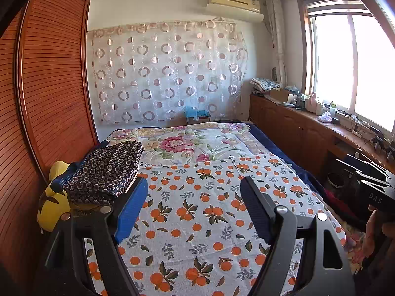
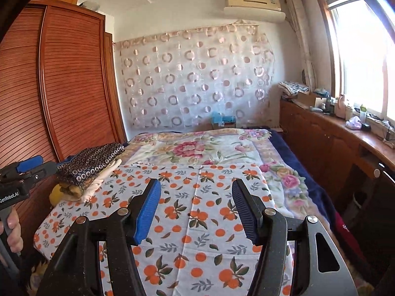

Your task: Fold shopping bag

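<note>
Bedroom with slatted wooden wardrobe (image 1: pixel 51 79) on left, circle-patterned sheer curtain (image 1: pixel 167 71) across far wall, air conditioner (image 1: pixel 234 2) above, sunlit window (image 1: pixel 350 64) over cluttered wooden counter (image 1: pixel 306 123).

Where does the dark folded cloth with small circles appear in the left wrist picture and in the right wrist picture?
Left wrist view: dark folded cloth at left middle, just beyond the left finger.
Right wrist view: it lies at left middle, on pale folded fabric.
Shared landmark: the air conditioner high on the far wall.
</note>
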{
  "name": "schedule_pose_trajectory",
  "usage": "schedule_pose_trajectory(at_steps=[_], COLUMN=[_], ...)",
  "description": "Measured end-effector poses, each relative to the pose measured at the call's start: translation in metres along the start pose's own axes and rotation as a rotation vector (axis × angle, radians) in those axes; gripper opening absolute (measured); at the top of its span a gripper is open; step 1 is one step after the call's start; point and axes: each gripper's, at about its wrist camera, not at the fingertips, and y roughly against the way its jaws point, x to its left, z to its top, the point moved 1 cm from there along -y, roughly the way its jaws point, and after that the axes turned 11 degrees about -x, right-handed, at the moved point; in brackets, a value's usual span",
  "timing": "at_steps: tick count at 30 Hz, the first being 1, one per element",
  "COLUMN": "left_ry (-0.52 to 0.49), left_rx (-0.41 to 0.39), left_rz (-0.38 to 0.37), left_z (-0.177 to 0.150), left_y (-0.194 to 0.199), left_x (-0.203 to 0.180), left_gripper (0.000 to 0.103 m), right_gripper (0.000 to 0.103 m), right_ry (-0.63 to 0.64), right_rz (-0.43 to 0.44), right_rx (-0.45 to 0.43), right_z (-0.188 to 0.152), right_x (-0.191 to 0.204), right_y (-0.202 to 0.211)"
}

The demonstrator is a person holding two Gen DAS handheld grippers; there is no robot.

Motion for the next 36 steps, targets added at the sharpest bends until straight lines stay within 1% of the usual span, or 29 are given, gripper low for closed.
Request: schedule_pose_trajectory(at_steps=[6,13,36], left_ry=[0.009,0.016,0.018], left_rx=[0.000,0.005,-0.003], left_rz=[0.011,0.019,0.022], left_z=[0.000,-0.004,-0.006], left_y=[0.002,0.003,0.005], left_x=[0.001,0.004,0.007], left_gripper=[0.078,0.078,0.078], right_gripper=[0.062,0.062,0.062], right_ry=[-0.005,0.000,0.009], right_rz=[0.004,0.010,0.023], right_rx=[-0.007,-0.022,-0.028], right_z=[-0.007,-0.008,-0.009], right_x=[-0.006,-0.008,-0.017], right_y=[-0.008,-0.004,-0.008])
